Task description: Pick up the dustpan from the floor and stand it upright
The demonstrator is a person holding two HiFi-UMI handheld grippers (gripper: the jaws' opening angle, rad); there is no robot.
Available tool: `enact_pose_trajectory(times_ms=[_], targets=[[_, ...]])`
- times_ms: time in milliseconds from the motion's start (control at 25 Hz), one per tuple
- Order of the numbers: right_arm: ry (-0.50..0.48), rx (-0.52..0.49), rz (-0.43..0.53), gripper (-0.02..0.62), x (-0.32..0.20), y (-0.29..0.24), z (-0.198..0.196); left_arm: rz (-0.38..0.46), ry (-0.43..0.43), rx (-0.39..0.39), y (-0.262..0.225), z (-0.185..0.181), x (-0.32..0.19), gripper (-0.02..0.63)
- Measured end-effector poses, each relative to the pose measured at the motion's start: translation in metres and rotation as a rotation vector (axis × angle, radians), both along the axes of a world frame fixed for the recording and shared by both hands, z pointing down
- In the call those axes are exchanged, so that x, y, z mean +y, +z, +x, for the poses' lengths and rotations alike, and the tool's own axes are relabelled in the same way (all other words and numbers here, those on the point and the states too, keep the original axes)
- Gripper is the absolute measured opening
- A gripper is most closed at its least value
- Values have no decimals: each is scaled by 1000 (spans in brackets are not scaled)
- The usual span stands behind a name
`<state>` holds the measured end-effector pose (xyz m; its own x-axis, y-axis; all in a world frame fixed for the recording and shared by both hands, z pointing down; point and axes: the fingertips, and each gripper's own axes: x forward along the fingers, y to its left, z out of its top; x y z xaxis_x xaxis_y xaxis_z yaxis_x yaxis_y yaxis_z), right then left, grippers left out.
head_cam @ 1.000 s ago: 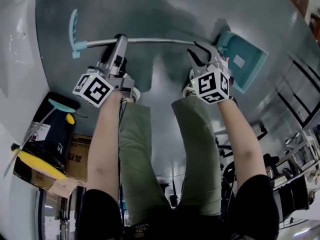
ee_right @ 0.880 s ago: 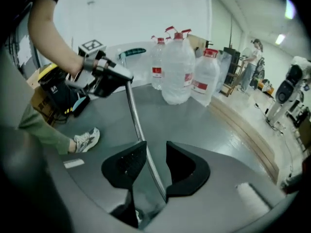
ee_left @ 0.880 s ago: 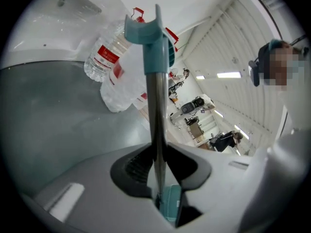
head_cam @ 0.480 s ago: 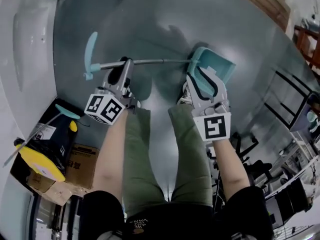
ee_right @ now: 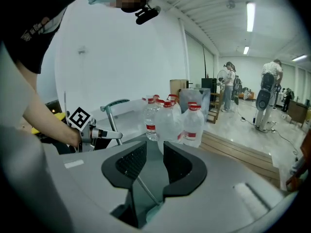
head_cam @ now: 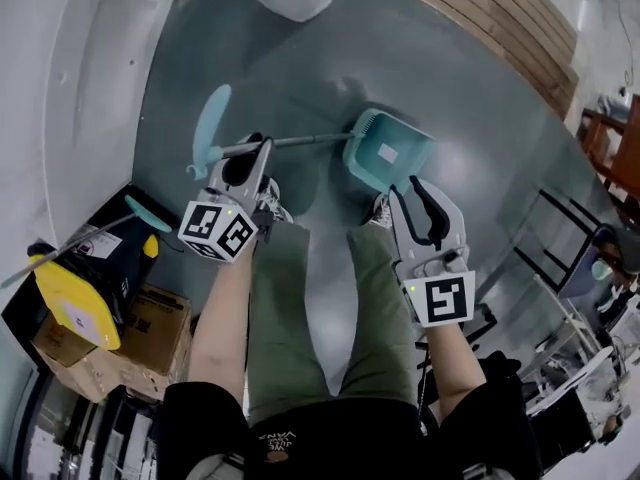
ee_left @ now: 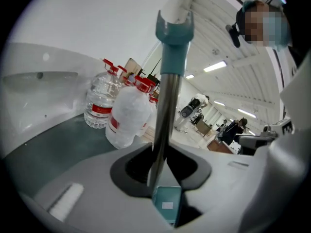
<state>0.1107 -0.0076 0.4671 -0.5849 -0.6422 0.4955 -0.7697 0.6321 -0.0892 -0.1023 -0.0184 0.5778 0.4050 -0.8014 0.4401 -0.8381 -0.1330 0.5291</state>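
Several water bottles (ee_left: 124, 118) beyond the dustpan (head_cam: 385, 158), yellow-lidded bin (head_cam: 70, 303), cardboard box (head_cam: 150, 318)

One long-handled dustpan (head_cam: 386, 156) and two grippers, the left gripper (head_cam: 250, 154) and the right gripper (head_cam: 417, 196), each with one marker cube. On the far side of the floor, slightly left, stands a cluster of at least four red-capped water bottles (ee_right: 167, 120); where they overlap the exact number cannot be told. At the near left lie one yellow object (head_cam: 70, 303), one black case (head_cam: 115, 268), one cardboard box (head_cam: 150, 328) in plain view and one thin teal-tipped stick (head_cam: 143, 213). At the far right of the hall two people (ee_right: 268, 89) stand. Three ceiling strip lights (ee_right: 250, 8) glow overhead.
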Motion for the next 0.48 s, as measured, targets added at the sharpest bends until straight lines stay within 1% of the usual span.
enact_pose_trajectory(times_ms=[200,360,480], targets=[[-41,-38,50,104,-8,-35,-59,26,-70,-67,-23,-64,20,140],[-99,-54,56,104,-10,-47,-108,41,-118,-127,-40,-120,40,140],[-152,-41,58,104,-9,-48,-146,54,-154,-174,-50,-169,53,140]])
